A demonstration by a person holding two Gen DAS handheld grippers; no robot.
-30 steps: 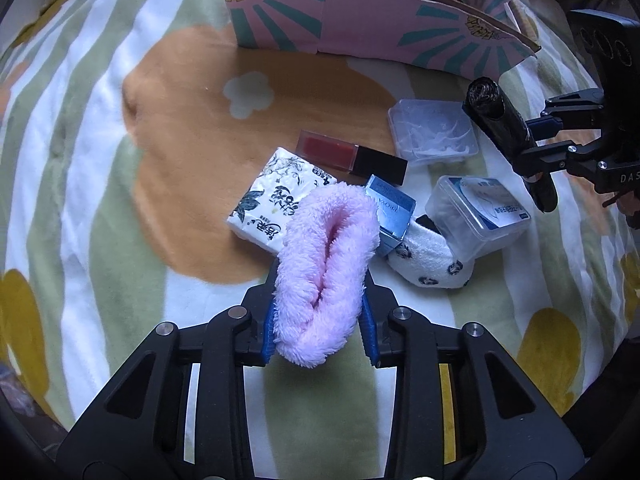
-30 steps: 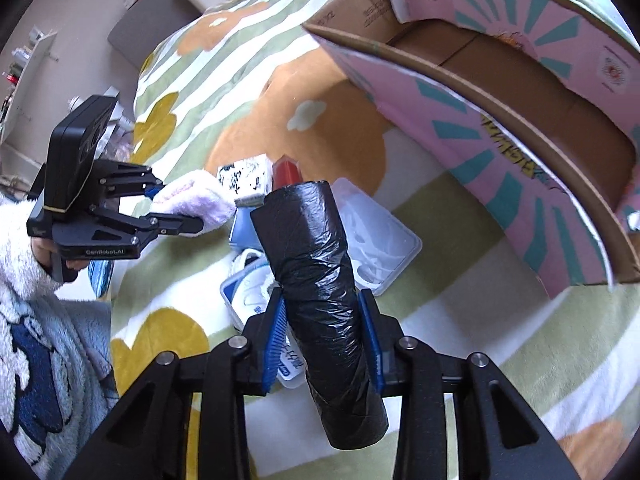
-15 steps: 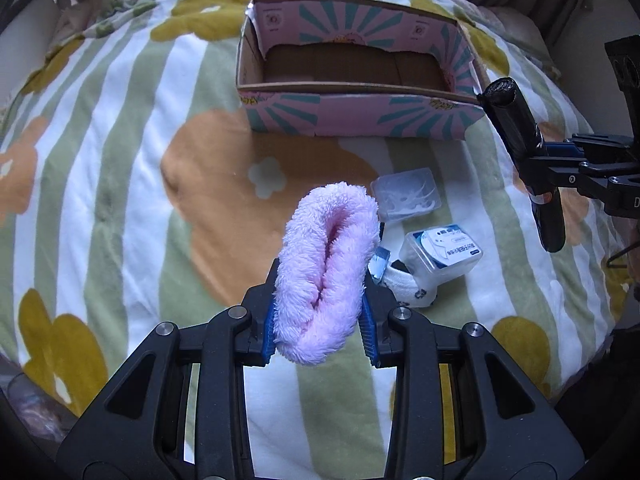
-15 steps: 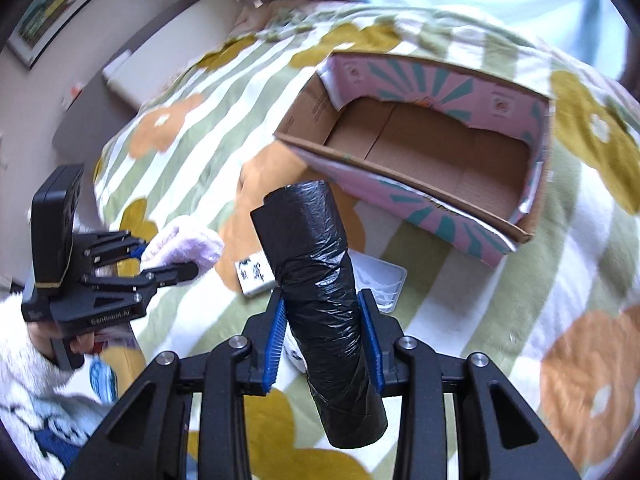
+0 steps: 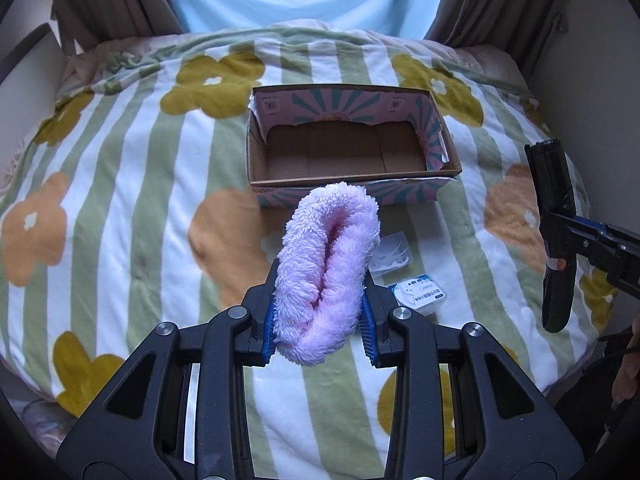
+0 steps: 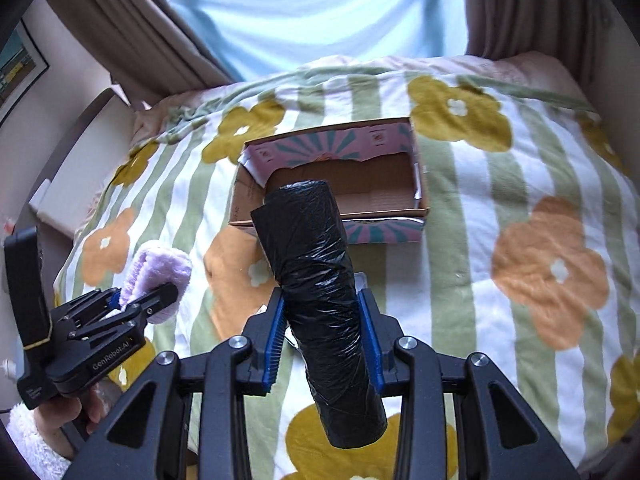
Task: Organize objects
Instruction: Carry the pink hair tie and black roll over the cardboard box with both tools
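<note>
Your left gripper [image 5: 320,320] has its jaws clenched on a fluffy pink cloth [image 5: 328,272], folded so its two edges face you, and it hangs above the near middle of the bed [image 5: 120,200]. Your right gripper [image 6: 324,336] has its jaws clamped around a black roll of bags [image 6: 320,292], which stands tilted with its top leaning left and far. In the left wrist view that roll [image 5: 554,216] shows at the right edge, well above the blanket.

The open cardboard box [image 5: 256,152] sits on the far middle of the bed, nothing showing inside it. Between the box and your left gripper lie a clear plastic case [image 5: 394,254] and, just nearer, a small white-and-blue container [image 5: 420,294], partly hidden by the cloth; its label is too small to read. The cloth [image 6: 156,276] in the right wrist view sits left of the roll, well apart from it.
</note>
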